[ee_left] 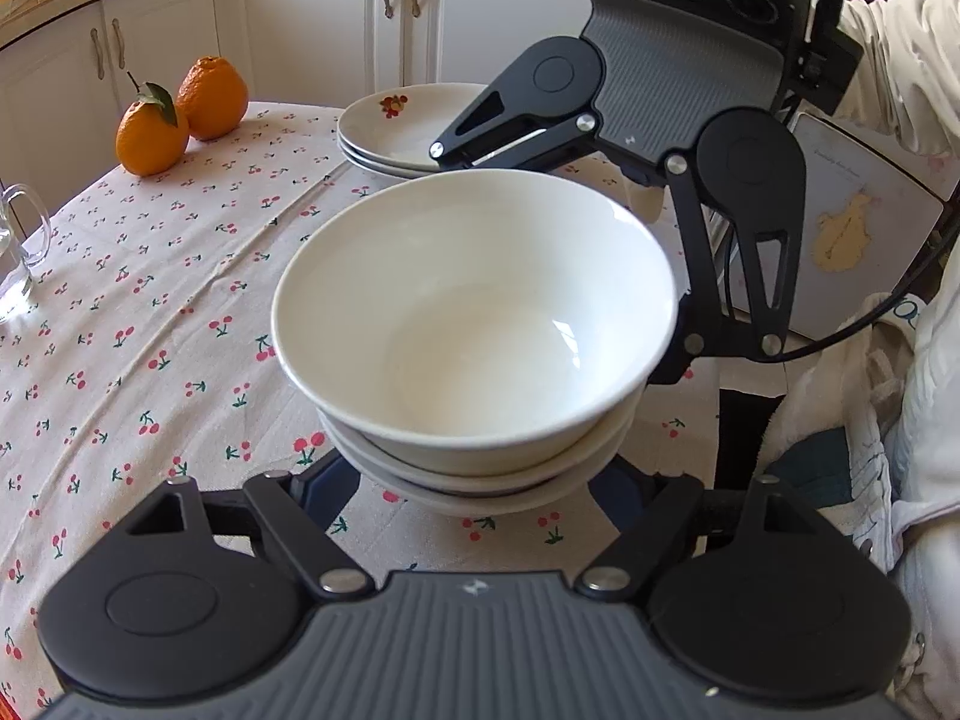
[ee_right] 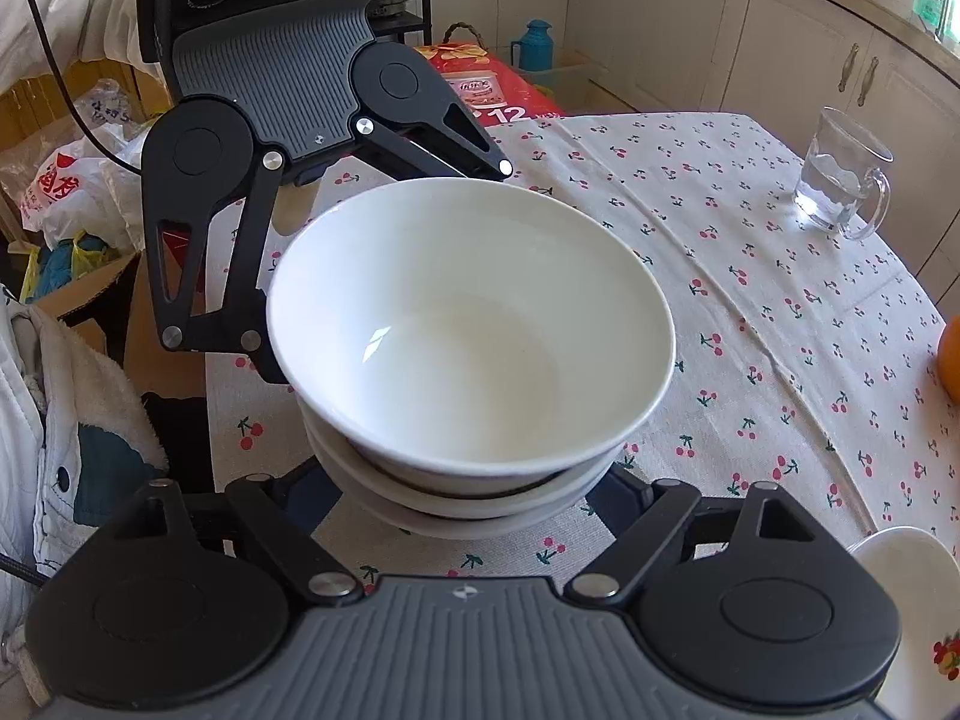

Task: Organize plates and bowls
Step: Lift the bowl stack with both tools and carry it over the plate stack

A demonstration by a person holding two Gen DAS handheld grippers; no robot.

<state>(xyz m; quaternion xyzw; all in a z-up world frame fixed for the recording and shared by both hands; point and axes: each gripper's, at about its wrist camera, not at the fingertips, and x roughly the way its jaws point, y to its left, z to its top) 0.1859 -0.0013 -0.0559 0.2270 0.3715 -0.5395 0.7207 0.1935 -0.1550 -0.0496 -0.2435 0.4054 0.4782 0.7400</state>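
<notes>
Left gripper (ee_left: 474, 498): spread wide around the bowl stack (ee_left: 474, 324), contact hidden.
Right gripper (ee_right: 468, 498): likewise wide.
Risk: uneven squeeze tips the top bowl toward the plates (ee_left: 402, 126).

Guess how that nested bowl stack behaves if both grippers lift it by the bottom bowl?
The bowl stack looks like glazed ceramic: probably rigid, fairly heavy for its size, and breakable if dropped. The glossy walls are likely slippery against the left gripper and right gripper, whose fingers straddle the base. The top bowl sits loosely nested, so a tilted lift might shift it.
</notes>
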